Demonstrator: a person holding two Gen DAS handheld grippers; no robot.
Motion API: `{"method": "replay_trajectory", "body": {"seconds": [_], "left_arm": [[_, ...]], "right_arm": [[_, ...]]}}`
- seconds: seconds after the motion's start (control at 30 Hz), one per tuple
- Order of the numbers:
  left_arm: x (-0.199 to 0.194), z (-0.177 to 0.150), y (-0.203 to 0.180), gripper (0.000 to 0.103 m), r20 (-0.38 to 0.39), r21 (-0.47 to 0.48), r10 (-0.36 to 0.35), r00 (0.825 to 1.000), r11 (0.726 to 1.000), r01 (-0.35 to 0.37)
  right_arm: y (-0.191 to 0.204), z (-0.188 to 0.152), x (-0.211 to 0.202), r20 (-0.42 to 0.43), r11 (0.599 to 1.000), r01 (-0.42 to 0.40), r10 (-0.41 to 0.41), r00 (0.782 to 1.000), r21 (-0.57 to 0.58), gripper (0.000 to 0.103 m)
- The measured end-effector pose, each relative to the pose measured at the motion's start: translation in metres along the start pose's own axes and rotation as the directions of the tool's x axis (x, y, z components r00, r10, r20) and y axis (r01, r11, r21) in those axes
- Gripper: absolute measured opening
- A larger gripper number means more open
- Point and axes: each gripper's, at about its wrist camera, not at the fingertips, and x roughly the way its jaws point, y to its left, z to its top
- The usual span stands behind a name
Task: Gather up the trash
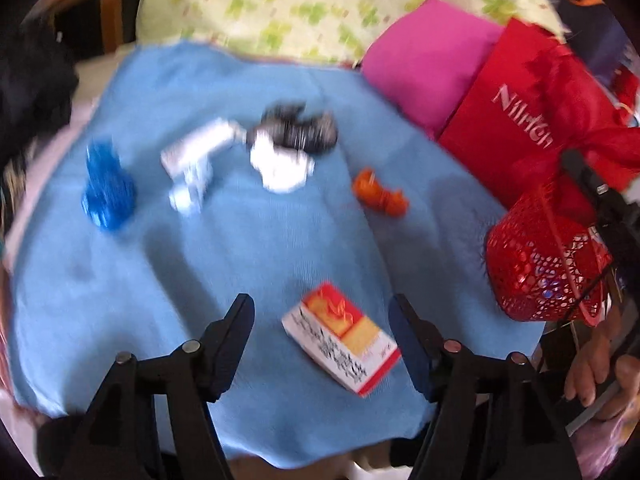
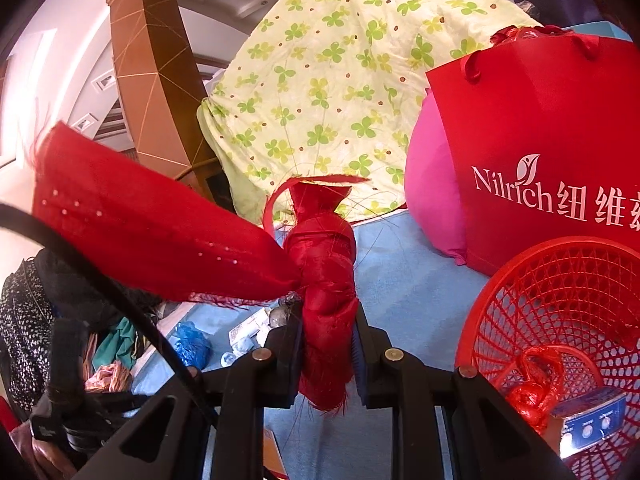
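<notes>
Blue knitted cloth [image 1: 248,264] covers the surface that carries the trash; what lies under it cannot be told. Left claw [image 1: 322,334] hangs over the near edge of the cloth with its jaws apart, and a small red, yellow and white printed cardboard box [image 1: 341,338] lies flat on the cloth between the two black fingers [image 1: 230,334], touched by neither. Further in, toward the far edge, lie a crumpled blue plastic wrapper [image 1: 107,190] at the left, a white crumpled paper piece [image 1: 196,164], a white and black crumpled bundle [image 1: 292,142] just beside it, and a small orange twisted wrapper [image 1: 379,193] toward the right; all are blurred. At the right edge a red plastic mesh basket [image 1: 540,256] hangs tilted. In the right wrist view the right claw [image 2: 329,354] is clamped on a knotted red fabric strip [image 2: 326,276], whose broad loose end fans out to the left. The same red plastic mesh basket [image 2: 560,320] sits just right of this claw and already holds a crumpled red wrapper [image 2: 534,390] and a small blue and white carton [image 2: 592,420]. Behind it stand a red paper gift bag with white lettering [image 2: 552,152], a pink cushion [image 2: 430,200] and a pale cloth printed with green clovers [image 2: 340,80].
</notes>
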Motion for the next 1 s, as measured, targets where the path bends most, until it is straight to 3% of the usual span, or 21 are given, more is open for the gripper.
{"method": "replay_trajectory", "body": {"seconds": [0.17, 0.3, 0.4, 0.57, 0.8, 1.0], "left_arm": [[0.039, -0.010, -0.009, 0.070, -0.135, -0.100, -0.007, 0.991, 0.995, -0.007], [0.061, -0.011, -0.008, 0.071, -0.187, -0.188, -0.025, 0.982, 0.982, -0.011], [0.071, -0.011, -0.013, 0.071, -0.203, -0.187, 0.001, 0.979, 0.982, -0.040], [0.077, -0.018, -0.016, 0.070, -0.186, -0.167, 0.008, 0.983, 0.985, -0.040], [0.059, -0.013, -0.029, 0.058, -0.125, -0.064, 0.031, 0.992, 0.997, -0.039], [0.020, 0.004, -0.057, 0.058, 0.016, 0.043, 0.054, 0.998, 0.998, -0.054]], "right_arm": [[0.002, -0.001, 0.002, -0.005, 1.000, -0.001, 0.001, 1.000, -0.015, 0.023], [0.004, -0.003, 0.005, -0.014, 1.000, -0.004, 0.004, 1.000, -0.030, 0.023], [0.006, -0.003, 0.007, -0.021, 0.999, -0.002, 0.001, 1.000, -0.042, 0.023], [0.005, -0.004, 0.008, -0.026, 0.999, 0.000, -0.001, 1.000, -0.041, 0.023], [0.002, -0.002, 0.003, 0.005, 1.000, -0.004, 0.005, 1.000, -0.029, 0.023], [-0.006, 0.002, -0.010, 0.059, 1.000, -0.005, 0.005, 0.998, 0.006, 0.023]]}}
